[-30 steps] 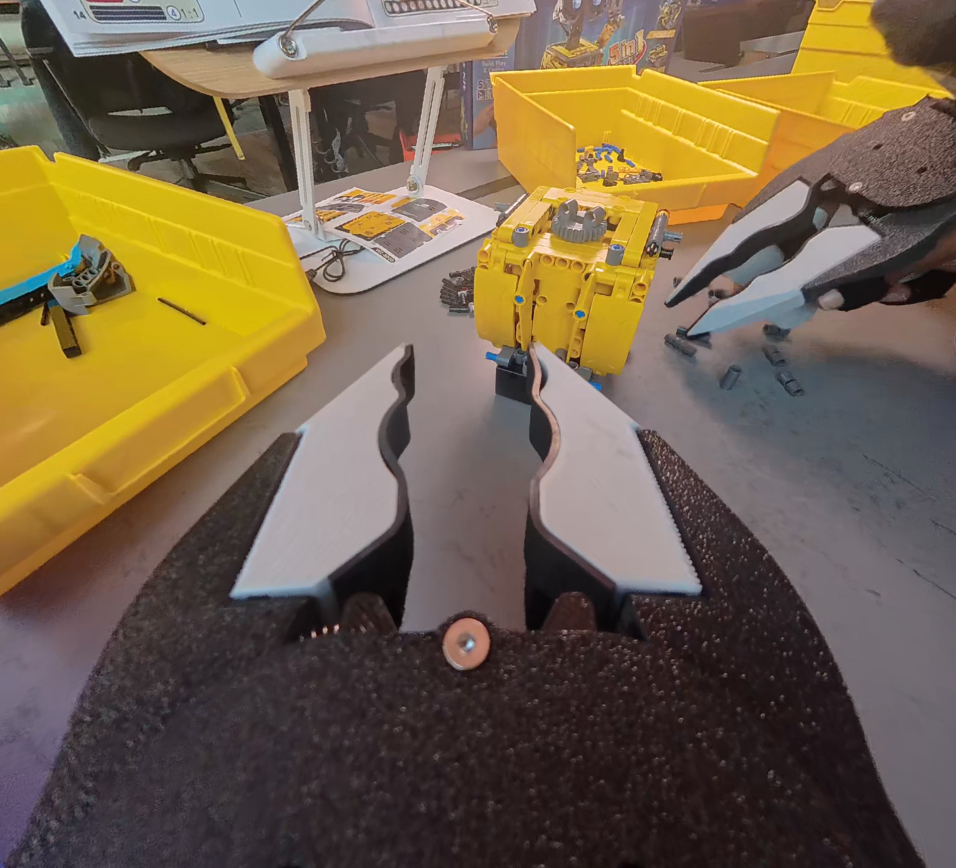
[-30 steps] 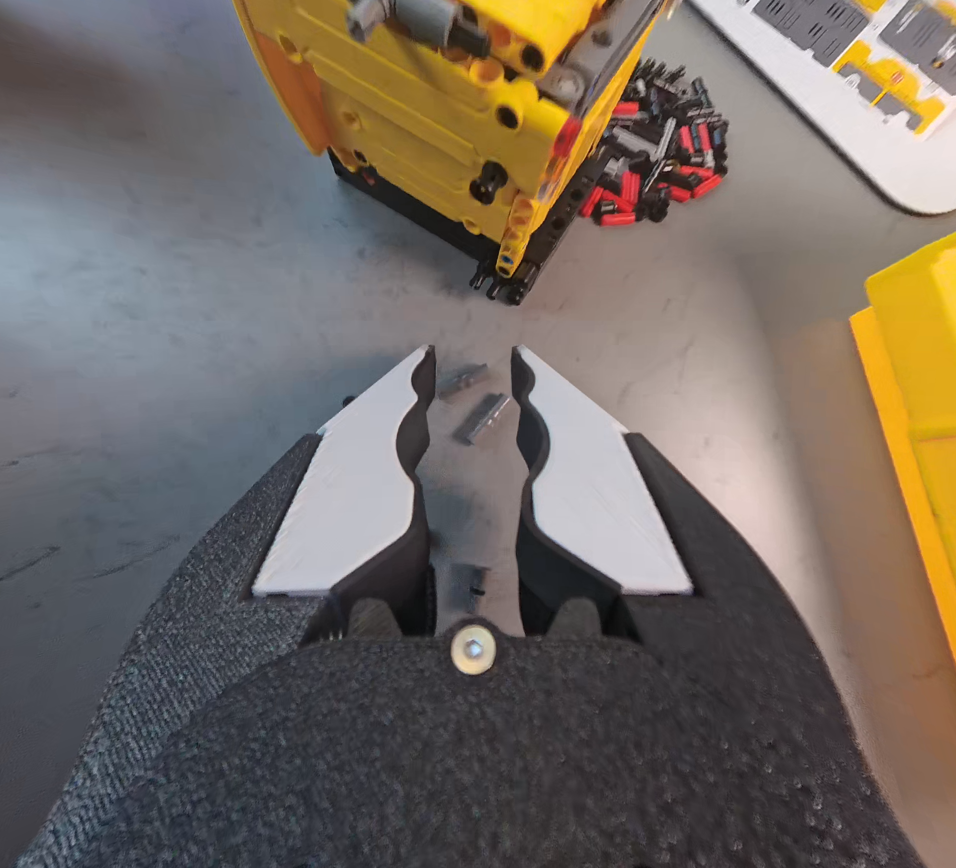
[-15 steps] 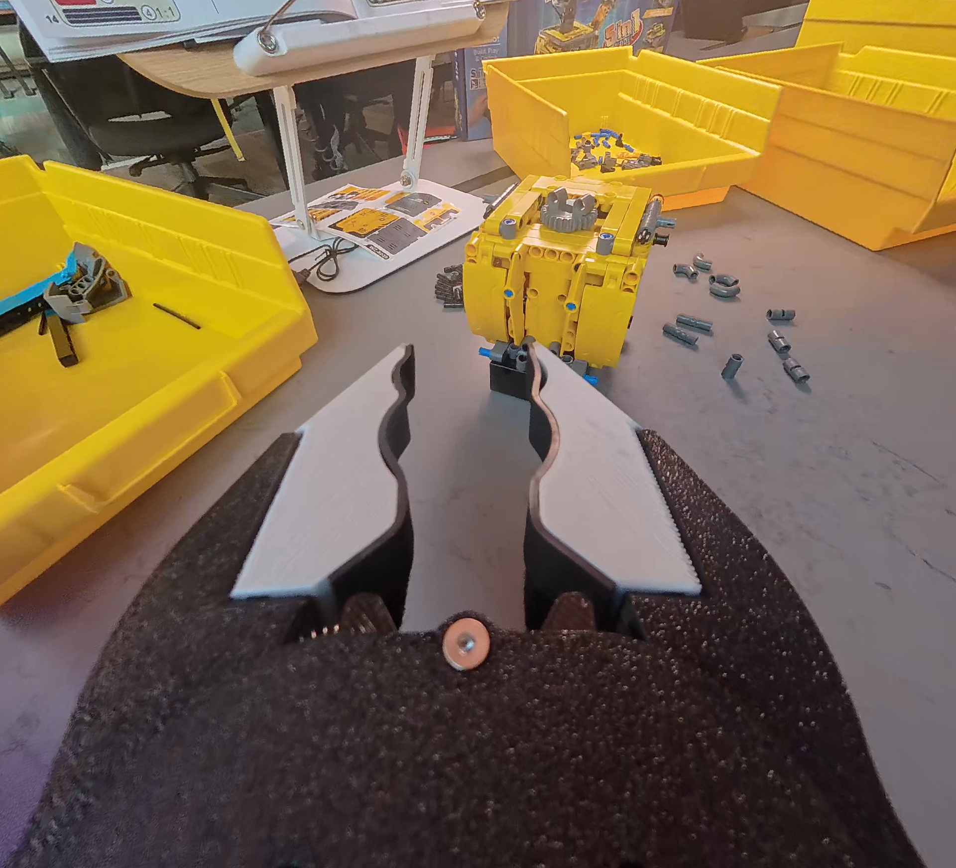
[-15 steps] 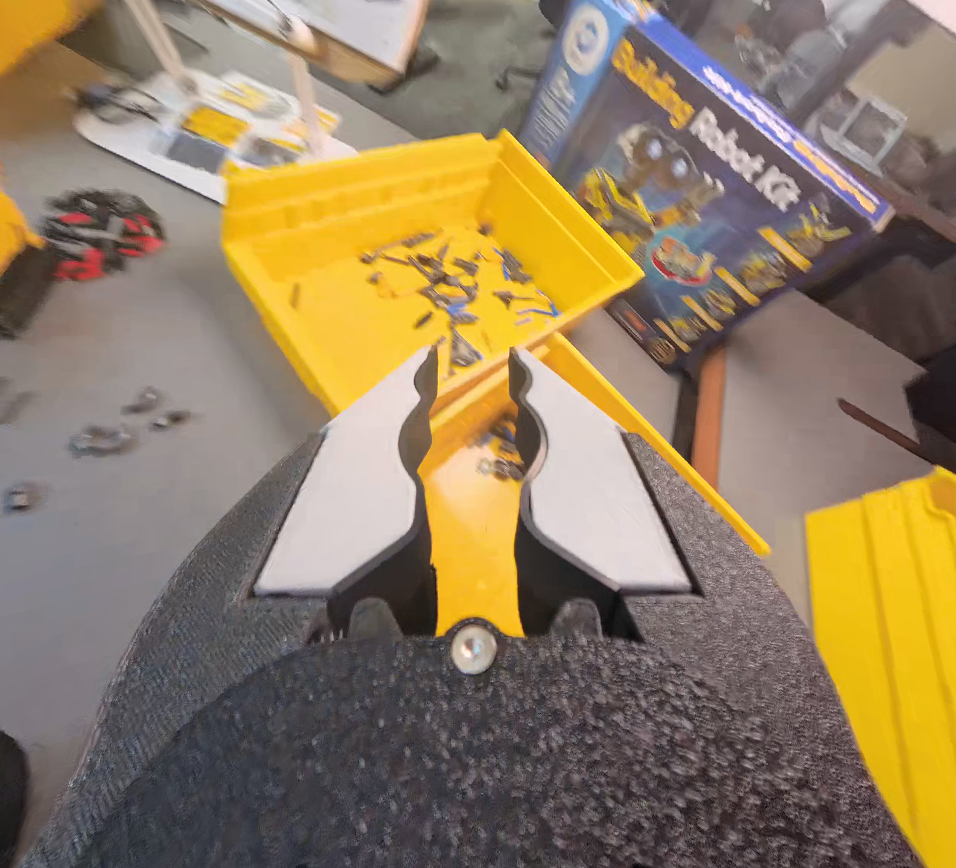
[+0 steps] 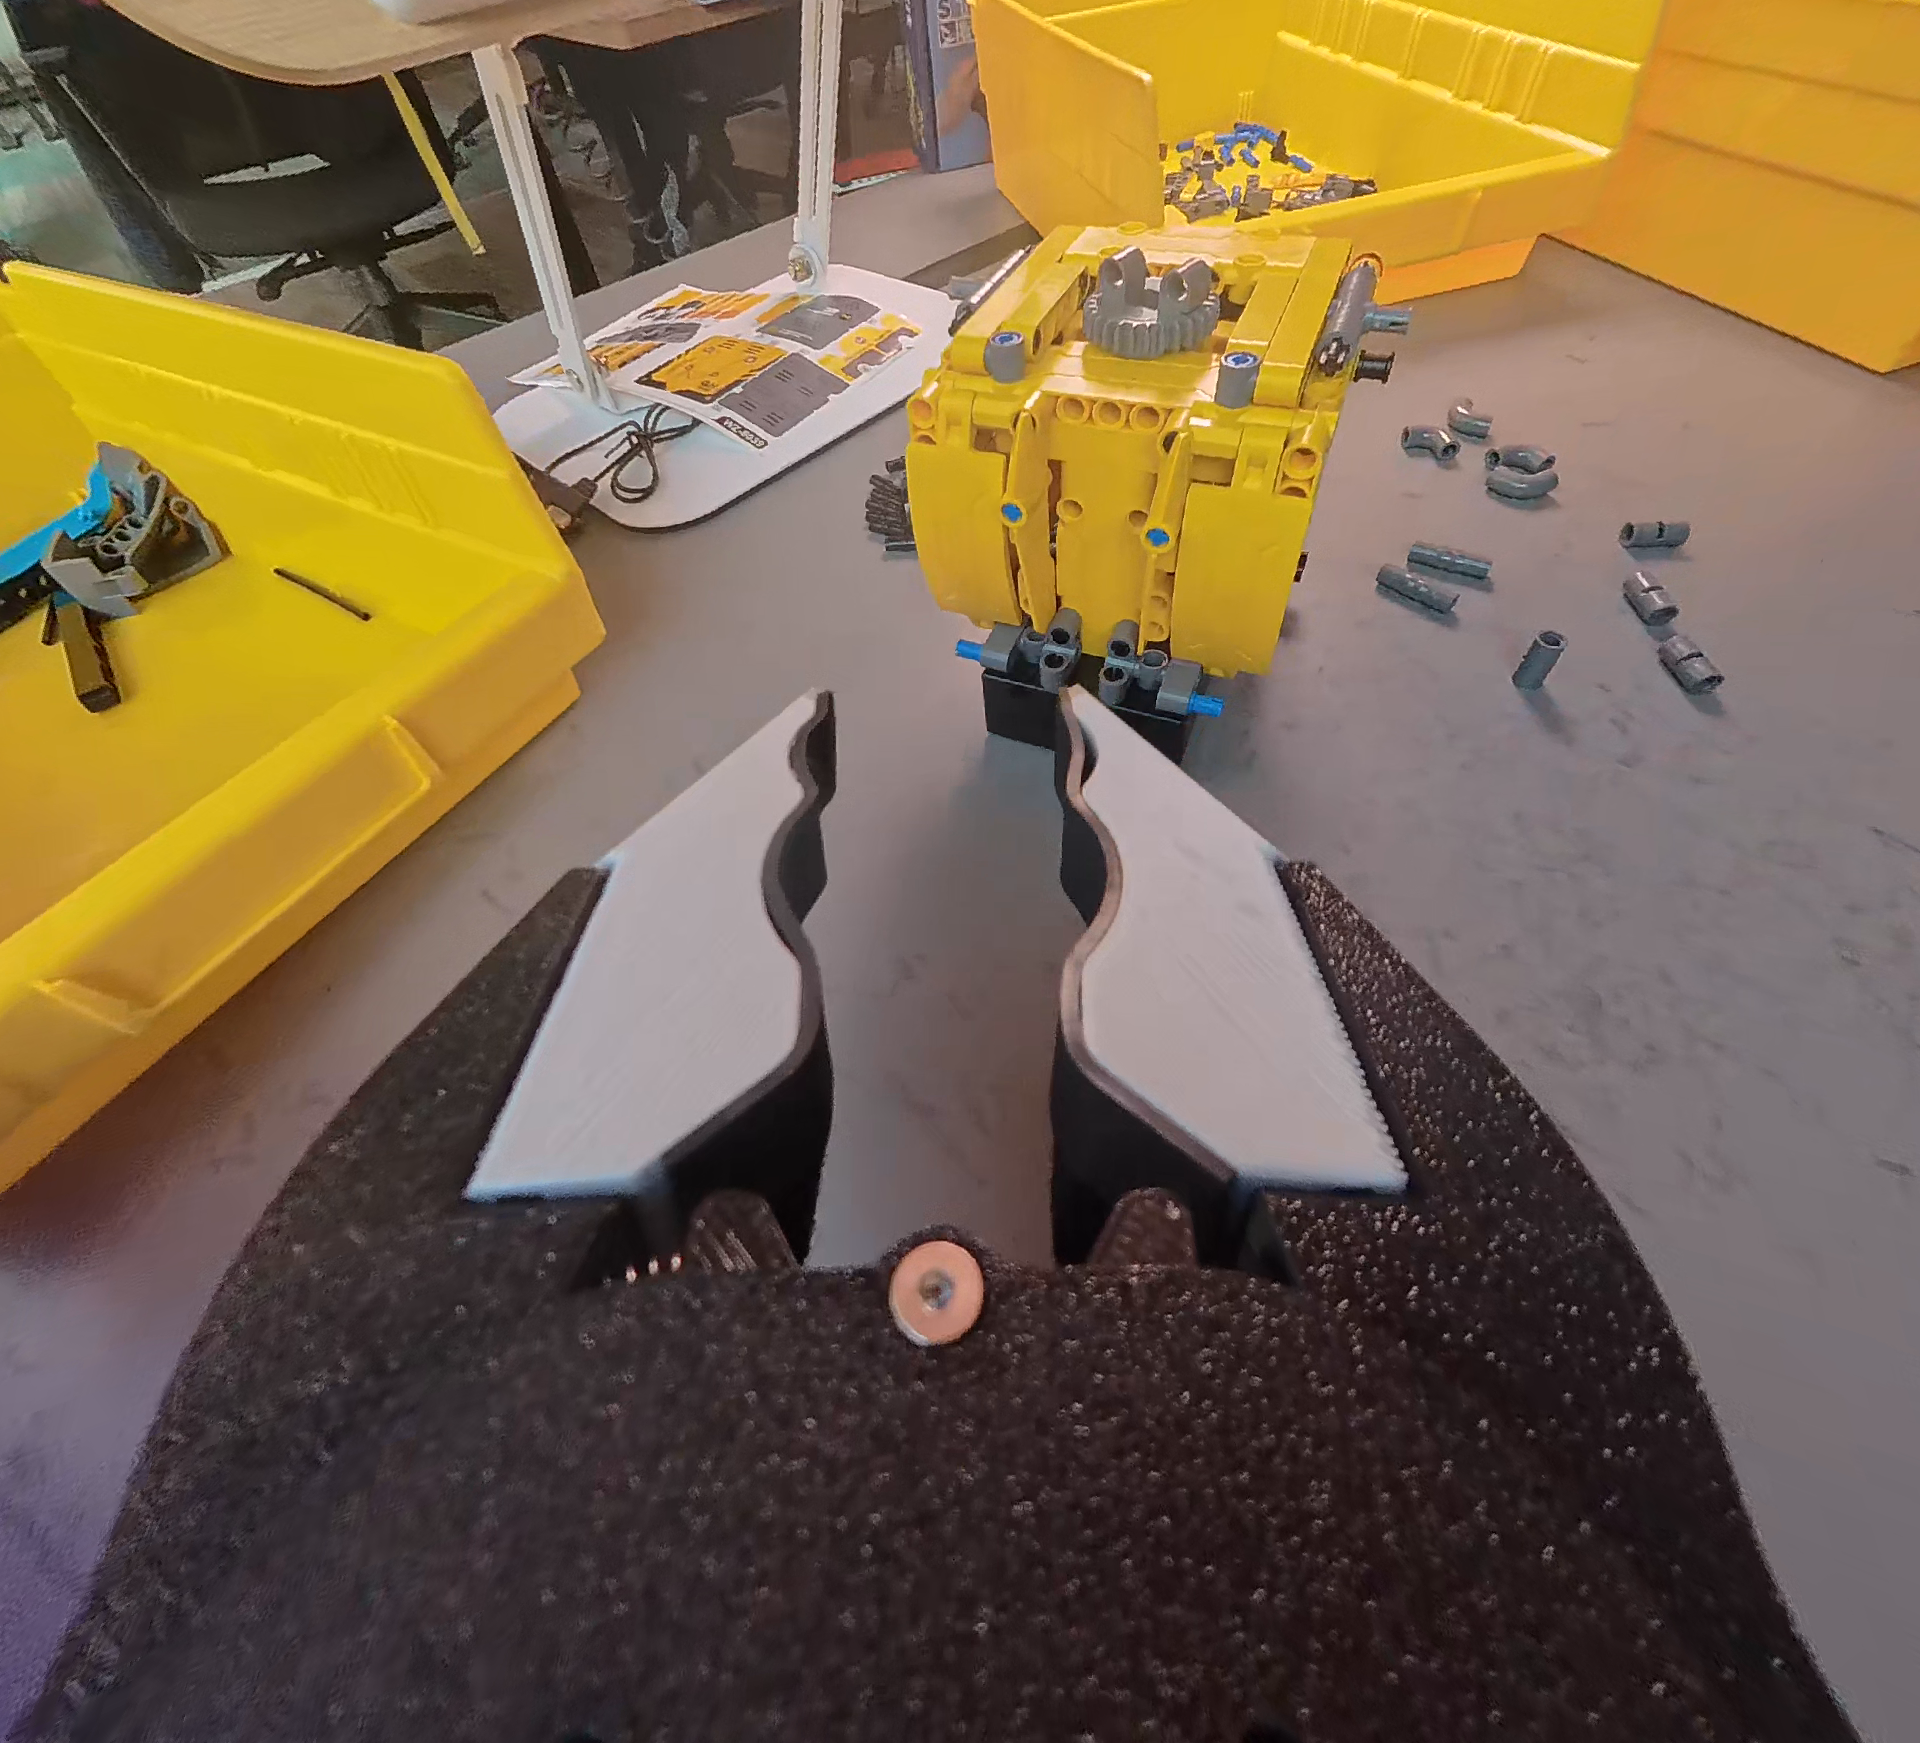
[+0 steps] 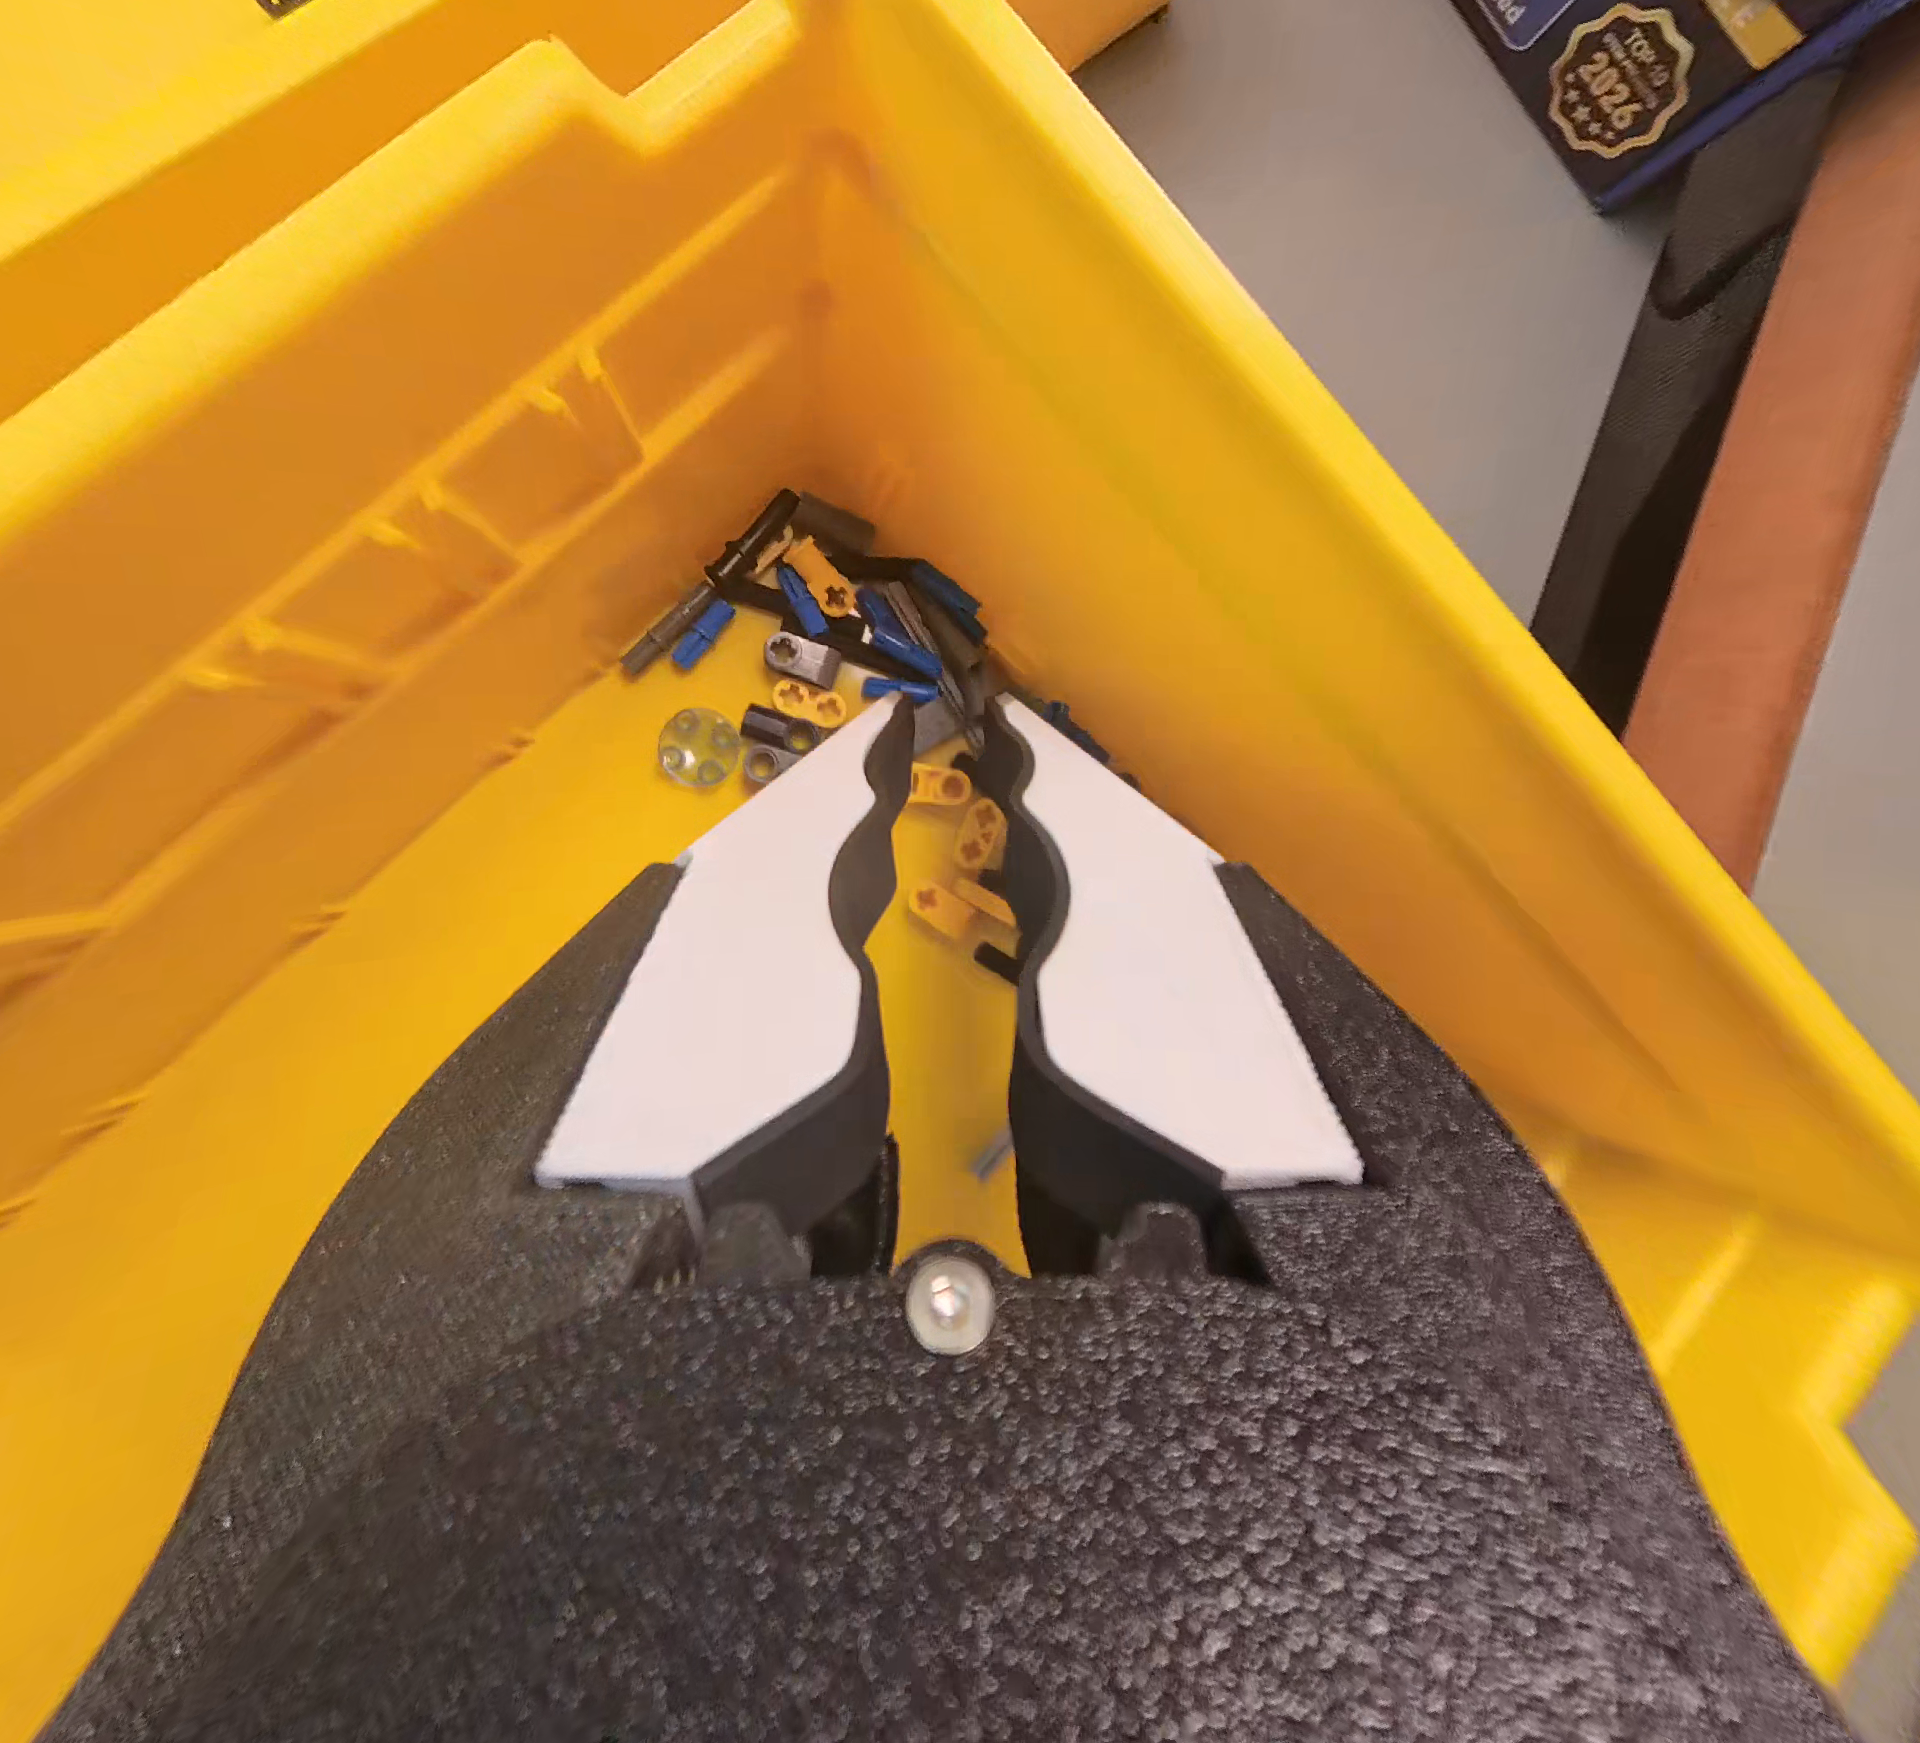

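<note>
Left gripper point(image 5: 943, 725) open, empty, near yellow brick model point(image 5: 1127, 457); right gripper point(image 6: 948, 714) part-open, seemingly empty, inside yellow bin point(image 6: 1091, 363) over small loose parts point(image 6: 831, 644).

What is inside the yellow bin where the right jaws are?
Small blue, black, yellow and grey plastic building pieces heaped in the yellow plastic bin's corner, plus one clear round piece. The right gripper covers some.

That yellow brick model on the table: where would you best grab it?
Probably across the yellow brick model at its flat side panels, coming in level from the front. It stands upright on a narrow black base, and the grey gear on top offers little hold.
</note>
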A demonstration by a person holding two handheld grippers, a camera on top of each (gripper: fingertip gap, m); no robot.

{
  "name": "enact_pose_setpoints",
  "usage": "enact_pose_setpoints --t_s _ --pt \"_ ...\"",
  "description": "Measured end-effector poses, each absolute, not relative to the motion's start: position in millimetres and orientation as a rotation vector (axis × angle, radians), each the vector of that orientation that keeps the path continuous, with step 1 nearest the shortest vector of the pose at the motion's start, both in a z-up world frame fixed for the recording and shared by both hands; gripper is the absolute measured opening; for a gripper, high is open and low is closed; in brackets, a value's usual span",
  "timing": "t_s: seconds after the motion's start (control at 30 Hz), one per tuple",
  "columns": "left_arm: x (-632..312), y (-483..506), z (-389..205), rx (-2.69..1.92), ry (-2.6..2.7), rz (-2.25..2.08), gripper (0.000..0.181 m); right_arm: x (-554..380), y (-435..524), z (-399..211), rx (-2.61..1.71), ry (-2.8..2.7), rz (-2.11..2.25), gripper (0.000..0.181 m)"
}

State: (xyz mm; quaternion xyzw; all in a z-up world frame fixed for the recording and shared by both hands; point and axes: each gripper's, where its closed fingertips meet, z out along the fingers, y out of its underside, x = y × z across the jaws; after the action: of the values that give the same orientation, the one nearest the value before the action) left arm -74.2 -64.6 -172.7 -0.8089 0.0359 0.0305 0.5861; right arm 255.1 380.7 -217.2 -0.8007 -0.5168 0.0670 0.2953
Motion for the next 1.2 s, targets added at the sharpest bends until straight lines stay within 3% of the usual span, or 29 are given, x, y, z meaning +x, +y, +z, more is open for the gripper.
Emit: enact_pose_setpoints --t_s 0.37,0.77,0.87,1.2 --pt "-76 -63 -176 -1.907 0.077 0.09 0.041 243 366 -237 -2.157 -1.449 0.293 0.004" --pt "-76 -60 -181 -1.932 0.088 0.106 0.04 265 351 -215 -2.084 -1.532 0.29 0.007" --pt "-75 -60 -181 -1.934 0.1 0.119 0.04 272 366 -223 -2.072 -1.543 0.111 0.01" --pt "-75 -59 -183 -1.942 0.103 0.116 0.04 253 336 -234 -2.043 -1.722 0.327 0.005"
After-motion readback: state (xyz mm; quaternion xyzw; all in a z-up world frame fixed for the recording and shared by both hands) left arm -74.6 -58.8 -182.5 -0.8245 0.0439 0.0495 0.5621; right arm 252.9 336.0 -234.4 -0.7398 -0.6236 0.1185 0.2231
